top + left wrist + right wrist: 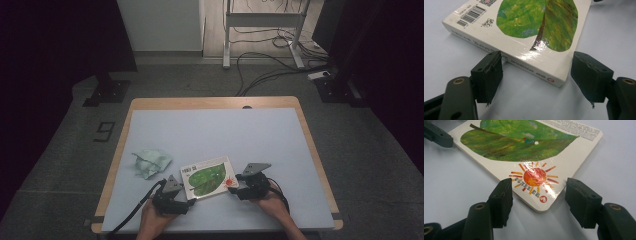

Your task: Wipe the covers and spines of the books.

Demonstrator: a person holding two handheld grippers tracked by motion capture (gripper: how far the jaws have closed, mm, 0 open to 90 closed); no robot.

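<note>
A crumpled pale green cloth (151,162) is seen on the bench (210,130), a wooden top covered by a pale blue-grey mat, at about 9 o'clock from the middle of the mat and well apart from the left edge. Just beside it, toward 4 o'clock, the left claw (181,198) is held low near the front edge, its jaws spread wide in the left gripper view. One jaw is set against the spine of the flat white board book with a large green leaf on its cover (524,32); the other jaw is kept just beyond the book's corner, apart from it.

The book (209,177) is laid flat in the front half of the mat, between the two claws, turned slightly off square. A barcode and small print are carried near its left end, a red-orange sun near its right corner (534,177), and glare is thrown off the glossy cover. Small lettering runs along the spine.

At the book's 3 o'clock corner the right claw (234,187) is held, jaws spread, one on each side of that rounded corner, neither clearly touching it.

Open mat is left from 10 o'clock round to 2 o'clock behind the book, and at 3 o'clock beyond the right claw, up to the wooden rim. Little room is left toward 6 o'clock, where the front edge lies close.
</note>
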